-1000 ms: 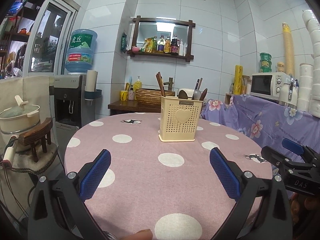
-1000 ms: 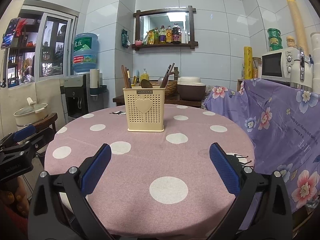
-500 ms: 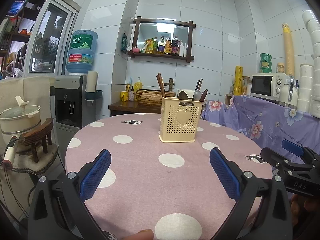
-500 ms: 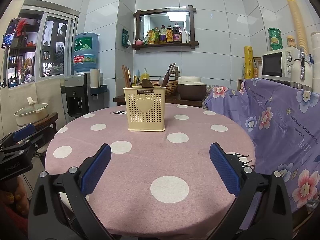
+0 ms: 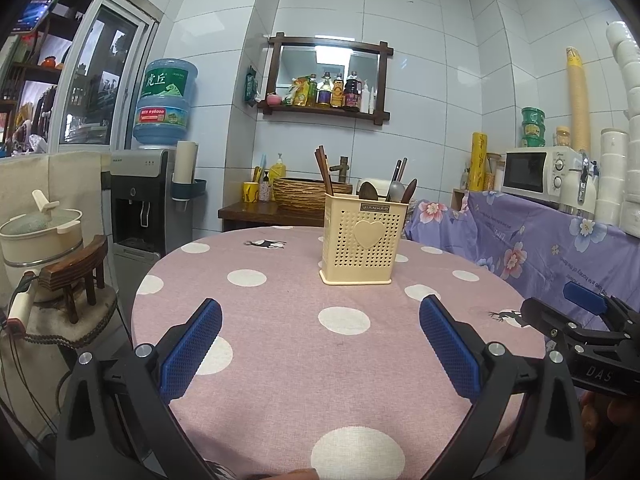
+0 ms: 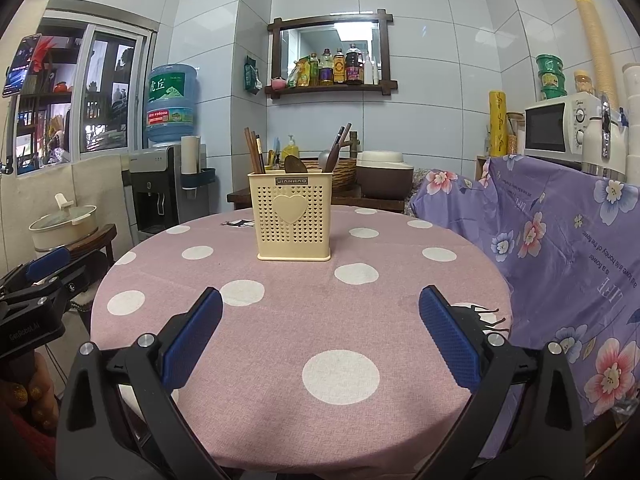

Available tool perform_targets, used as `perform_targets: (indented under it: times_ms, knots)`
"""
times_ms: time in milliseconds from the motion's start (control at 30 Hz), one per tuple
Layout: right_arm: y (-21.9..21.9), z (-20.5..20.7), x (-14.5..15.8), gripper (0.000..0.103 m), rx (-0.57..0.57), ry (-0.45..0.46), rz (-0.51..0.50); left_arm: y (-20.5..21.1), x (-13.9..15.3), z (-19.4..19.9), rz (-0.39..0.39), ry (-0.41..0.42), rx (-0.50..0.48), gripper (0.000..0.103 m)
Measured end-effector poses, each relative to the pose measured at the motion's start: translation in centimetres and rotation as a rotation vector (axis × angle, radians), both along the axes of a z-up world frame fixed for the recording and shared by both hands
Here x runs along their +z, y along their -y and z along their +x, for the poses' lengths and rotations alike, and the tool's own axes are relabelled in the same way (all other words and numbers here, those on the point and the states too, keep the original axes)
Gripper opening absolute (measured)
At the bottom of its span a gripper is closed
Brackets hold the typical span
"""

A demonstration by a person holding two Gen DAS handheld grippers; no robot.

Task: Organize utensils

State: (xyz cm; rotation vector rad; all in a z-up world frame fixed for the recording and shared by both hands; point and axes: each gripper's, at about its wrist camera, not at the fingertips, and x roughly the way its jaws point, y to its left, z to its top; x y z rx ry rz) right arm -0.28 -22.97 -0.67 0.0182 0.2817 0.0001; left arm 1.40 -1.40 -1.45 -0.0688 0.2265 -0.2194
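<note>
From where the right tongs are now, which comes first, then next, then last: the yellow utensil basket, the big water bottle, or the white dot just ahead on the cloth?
1. White dot, just ahead of the right tongs on the table.
2. Utensil basket, mid-table, slightly left.
3. Water bottle, far left, beyond the table.

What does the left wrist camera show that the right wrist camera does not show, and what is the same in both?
Only the left wrist view shows the right gripper, at its right edge. Only the right wrist view shows the left gripper, at its left edge, and the brown rice cooker behind the table. Both show the cream utensil holder with chopsticks and spoons on the pink dotted tablecloth, the water dispenser and the microwave.
</note>
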Motion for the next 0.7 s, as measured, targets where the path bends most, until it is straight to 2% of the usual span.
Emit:
perform_targets:
  times_ms: [700]
  knots:
    - [0.05,-0.10,-0.19,0.097,-0.005,-0.005,0.003,0.03,-0.10,0.22,-0.009,-0.031,0.005,0.098]
